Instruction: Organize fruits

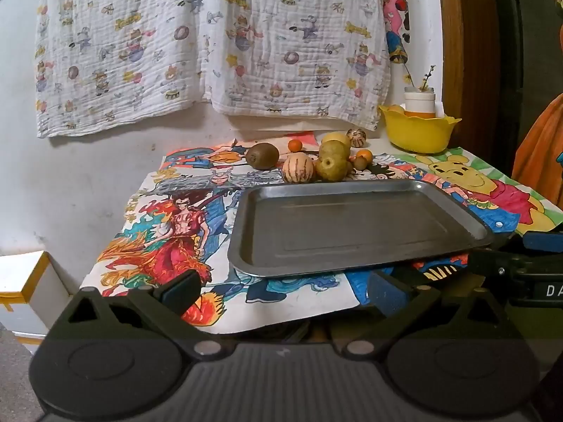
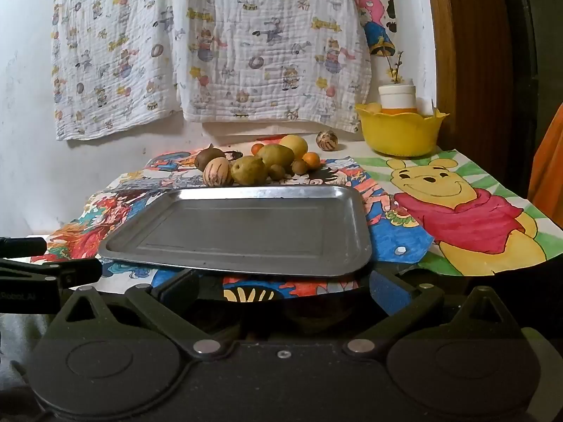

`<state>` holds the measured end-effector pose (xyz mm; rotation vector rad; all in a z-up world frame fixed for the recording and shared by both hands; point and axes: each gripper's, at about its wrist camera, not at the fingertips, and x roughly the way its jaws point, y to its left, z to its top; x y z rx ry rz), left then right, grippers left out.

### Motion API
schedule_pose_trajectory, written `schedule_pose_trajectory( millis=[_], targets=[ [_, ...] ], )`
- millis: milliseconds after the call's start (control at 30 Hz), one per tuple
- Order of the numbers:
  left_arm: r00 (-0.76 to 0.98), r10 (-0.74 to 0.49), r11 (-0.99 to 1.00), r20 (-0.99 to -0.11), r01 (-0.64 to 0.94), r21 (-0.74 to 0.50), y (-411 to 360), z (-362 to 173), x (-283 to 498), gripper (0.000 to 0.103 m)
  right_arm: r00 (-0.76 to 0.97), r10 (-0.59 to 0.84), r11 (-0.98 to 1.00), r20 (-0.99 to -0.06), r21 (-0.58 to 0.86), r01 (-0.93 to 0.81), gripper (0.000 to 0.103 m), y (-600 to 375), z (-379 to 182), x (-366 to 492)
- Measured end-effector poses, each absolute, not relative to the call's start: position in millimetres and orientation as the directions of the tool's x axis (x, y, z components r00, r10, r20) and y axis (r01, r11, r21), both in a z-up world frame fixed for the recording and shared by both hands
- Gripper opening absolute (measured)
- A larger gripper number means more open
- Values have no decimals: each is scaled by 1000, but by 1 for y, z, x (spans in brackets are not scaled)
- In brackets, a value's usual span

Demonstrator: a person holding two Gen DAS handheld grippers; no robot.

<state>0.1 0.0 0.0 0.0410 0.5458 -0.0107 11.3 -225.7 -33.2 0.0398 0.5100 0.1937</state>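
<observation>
An empty metal tray (image 1: 352, 263) (image 2: 246, 263) lies on the table's drawing-covered top. Behind it sits a cluster of fruit: a kiwi (image 1: 262, 155) (image 2: 207, 157), a striped melon (image 1: 297, 168) (image 2: 217, 173), green pears (image 1: 330, 163) (image 2: 249, 170), a yellow fruit (image 1: 336, 138) (image 2: 295, 144), small oranges (image 1: 295, 145) (image 2: 311, 160) and a second striped fruit (image 1: 356, 137) (image 2: 327, 140) apart at the back. My left gripper (image 1: 281, 292) is open and empty before the tray's near edge. My right gripper (image 2: 281, 290) is open and empty, also at the near edge.
A yellow bowl (image 1: 417, 130) (image 2: 401, 130) holding a white and orange jar stands at the back right. A patterned cloth (image 1: 211, 42) hangs on the wall. A white box (image 1: 21, 281) sits left of the table. A wooden frame (image 1: 464, 52) rises at the right.
</observation>
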Motion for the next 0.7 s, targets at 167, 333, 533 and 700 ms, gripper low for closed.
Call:
schedule_pose_trajectory(
  millis=[167,333,533,700],
  targets=[
    [857,2,999,-515,21,40,0,0,0,103,857,191,981,-479,83,-173,103,-226,-34,12],
    [856,4,999,-516,21,44,0,0,0,103,853,195,981,-484,89,-173,103,-228,-35,14],
    [857,6,999,-516,21,45,0,0,0,103,853,194,981,-484,89,-173,103,-227,-34,13],
    [857,6,999,-515,21,45,0,0,0,103,853,193,981,-485,88,-172,103,-227,-31,12]
  ],
)
